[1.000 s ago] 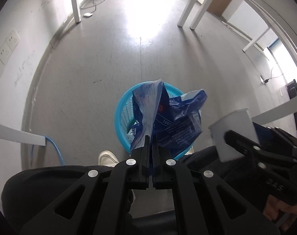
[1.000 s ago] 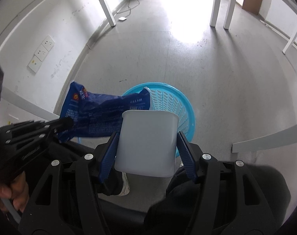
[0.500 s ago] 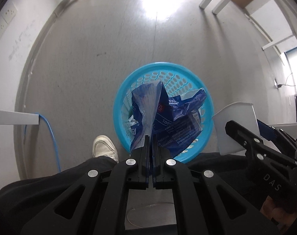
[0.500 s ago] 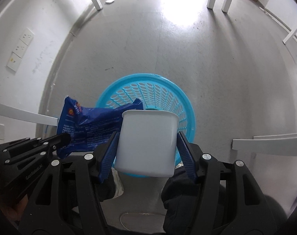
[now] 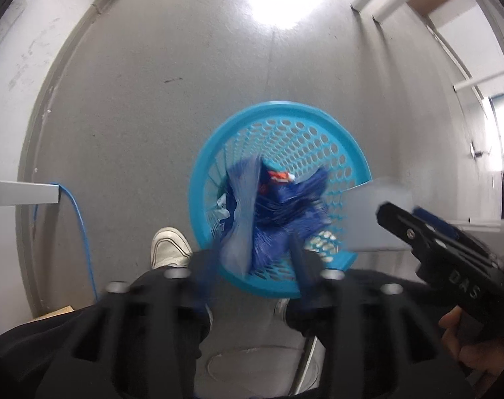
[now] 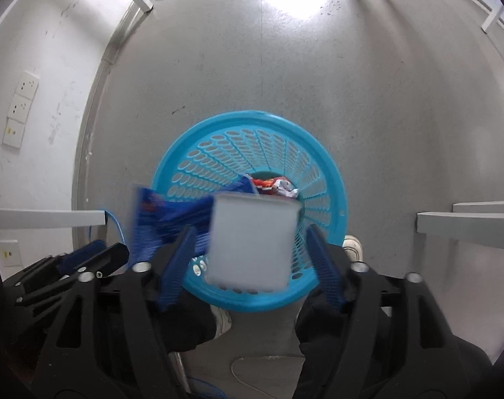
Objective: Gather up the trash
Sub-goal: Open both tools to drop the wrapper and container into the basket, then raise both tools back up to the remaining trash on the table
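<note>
A blue perforated waste basket (image 5: 345,139) (image 6: 325,169) stands on the grey floor below both grippers. My left gripper (image 5: 252,262) is open; the blue snack bag (image 5: 278,209) is blurred, loose between its spread fingers and dropping into the basket. The bag also shows in the right wrist view (image 6: 172,216). My right gripper (image 6: 252,249) is open; the white plastic cup (image 6: 252,242) is blurred and free of both fingers, over the basket's near rim. The cup shows in the left wrist view (image 5: 371,212). Red and silver wrappers (image 6: 272,184) lie in the basket.
My white shoe (image 5: 169,246) stands left of the basket. A blue cable (image 5: 82,232) hangs from a white table edge (image 5: 19,193) at left. A wall with sockets (image 6: 22,106) is to the left. White table legs (image 6: 468,222) are at right.
Both grippers tilted down over the basket and opened. The blue bag and the white cup, held before, have come free and are falling.
</note>
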Demonstrator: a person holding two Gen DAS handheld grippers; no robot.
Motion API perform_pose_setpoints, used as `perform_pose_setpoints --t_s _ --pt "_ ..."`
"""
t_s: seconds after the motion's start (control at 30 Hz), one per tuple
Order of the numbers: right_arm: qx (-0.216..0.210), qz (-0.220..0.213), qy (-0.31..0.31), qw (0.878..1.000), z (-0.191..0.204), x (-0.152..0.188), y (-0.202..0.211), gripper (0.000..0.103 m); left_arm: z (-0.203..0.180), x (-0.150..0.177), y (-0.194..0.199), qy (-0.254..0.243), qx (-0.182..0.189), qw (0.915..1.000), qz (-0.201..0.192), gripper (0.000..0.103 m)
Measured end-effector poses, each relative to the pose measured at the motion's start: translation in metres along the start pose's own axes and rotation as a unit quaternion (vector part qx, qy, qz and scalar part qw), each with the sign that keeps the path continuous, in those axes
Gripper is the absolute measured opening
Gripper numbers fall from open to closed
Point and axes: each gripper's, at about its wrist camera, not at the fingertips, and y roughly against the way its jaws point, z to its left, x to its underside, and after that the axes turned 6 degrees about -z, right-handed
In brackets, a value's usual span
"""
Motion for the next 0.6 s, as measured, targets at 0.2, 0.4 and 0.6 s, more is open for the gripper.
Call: perform_pose_setpoints --t_s 0.2,0.4,0.6 --pt "-0.004 -0.015 -0.008 1.000 0.000 0.006 0.013 0.072 0.007 0.001 0.008 0.023 0.001 0.9997 -0.009 0.045" --pt "-0.003 -0.040 0.012 0.999 0.010 0.018 0.041 0.075 0.006 0.012 0.032 0.015 0.017 0.9990 -0.038 0.045" --pt "0.000 -0.071 0.043 0.997 0.019 0.036 0.075 0.077 -0.012 0.031 0.065 -0.051 -0.034 0.9928 -0.103 0.047"
